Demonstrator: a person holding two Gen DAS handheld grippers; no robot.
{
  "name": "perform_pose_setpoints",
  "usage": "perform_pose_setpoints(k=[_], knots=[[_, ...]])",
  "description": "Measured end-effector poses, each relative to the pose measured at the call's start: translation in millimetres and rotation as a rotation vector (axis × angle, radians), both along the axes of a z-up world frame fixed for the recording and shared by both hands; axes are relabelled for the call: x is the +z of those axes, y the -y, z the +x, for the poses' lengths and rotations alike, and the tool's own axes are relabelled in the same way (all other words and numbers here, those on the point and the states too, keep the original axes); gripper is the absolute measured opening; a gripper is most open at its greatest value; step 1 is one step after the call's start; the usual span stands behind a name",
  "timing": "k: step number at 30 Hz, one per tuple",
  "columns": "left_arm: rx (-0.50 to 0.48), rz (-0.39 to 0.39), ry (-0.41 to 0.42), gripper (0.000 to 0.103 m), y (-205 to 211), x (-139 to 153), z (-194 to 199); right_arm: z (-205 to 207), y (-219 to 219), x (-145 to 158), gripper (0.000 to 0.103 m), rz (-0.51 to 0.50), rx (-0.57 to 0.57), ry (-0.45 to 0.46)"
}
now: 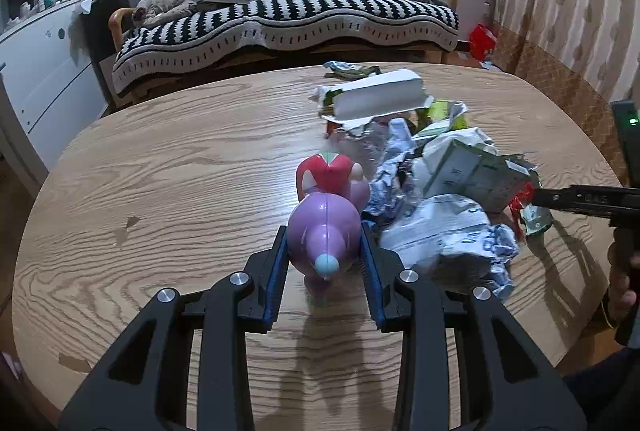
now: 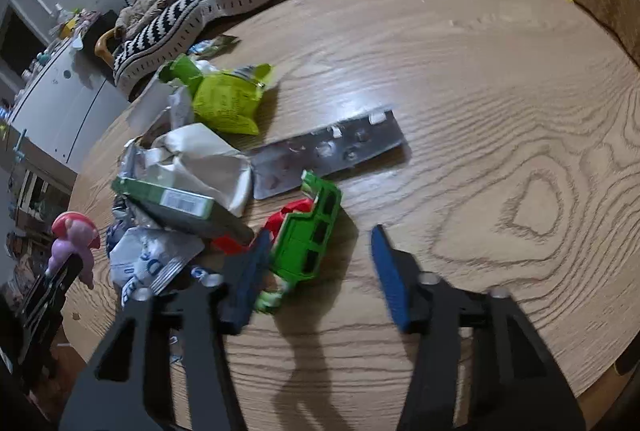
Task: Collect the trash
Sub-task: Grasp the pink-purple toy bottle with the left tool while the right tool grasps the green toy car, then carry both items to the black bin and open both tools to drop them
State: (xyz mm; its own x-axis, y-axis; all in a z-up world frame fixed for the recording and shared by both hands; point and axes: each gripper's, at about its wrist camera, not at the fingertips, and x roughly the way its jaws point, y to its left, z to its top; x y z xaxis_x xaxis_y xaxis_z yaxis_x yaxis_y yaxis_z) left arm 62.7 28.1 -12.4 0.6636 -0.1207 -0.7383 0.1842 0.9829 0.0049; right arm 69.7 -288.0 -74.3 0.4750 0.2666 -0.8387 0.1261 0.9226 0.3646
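From the left wrist camera: the left gripper point(image 1: 325, 259) is clamped on a purple plastic toy figure point(image 1: 326, 231), its blue pads pressed to both sides of the rounded body. The toy wears a red and pink top and has a pale blue nub facing the camera. Below it lies a round wooden table point(image 1: 168, 191). Just to the toy's right, touching it, is a heap of trash point(image 1: 436, 191): crumpled silver foil, white printed wrappers, a torn white carton and a flattened pale box. At the far right edge the right gripper point(image 1: 532, 197) reaches in level, its tips at the pile's red and green scraps. Behind the table stands a sofa under a black-and-white patterned blanket point(image 1: 280, 3).

From the right wrist camera: the right gripper point(image 2: 318, 251) points down at the table point(image 2: 500, 111), and its jaws stand apart in this blurred frame. A green toy car point(image 2: 308, 235) lies between them, against the left pad and clear of the right pad, so it is not gripped. Red scraps point(image 2: 290, 213) lie beside the car. Beyond it are a silver blister strip point(image 2: 328, 155), a lime-green bag point(image 2: 228, 101), a crumpled white wrapper and a flat green box point(image 2: 168, 197). At far left, the purple toy point(image 2: 74, 243) is visible in the other gripper.
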Motion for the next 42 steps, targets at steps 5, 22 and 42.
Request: perform_pose_setpoints(k=[5,22,42], knots=[[-0.009,-0.006,0.004,0.033,11,3,-5,-3,5,10,0.024,0.029,0.014,0.023],[-0.139,-0.066,0.038,0.033,96,31,-13,-80,107,68,0.024,-0.129,-0.115,0.184],[-0.900,-0.170,-0.120,0.033,480,5,-156,-326,428,24,0.024,-0.207,-0.714,0.018]])
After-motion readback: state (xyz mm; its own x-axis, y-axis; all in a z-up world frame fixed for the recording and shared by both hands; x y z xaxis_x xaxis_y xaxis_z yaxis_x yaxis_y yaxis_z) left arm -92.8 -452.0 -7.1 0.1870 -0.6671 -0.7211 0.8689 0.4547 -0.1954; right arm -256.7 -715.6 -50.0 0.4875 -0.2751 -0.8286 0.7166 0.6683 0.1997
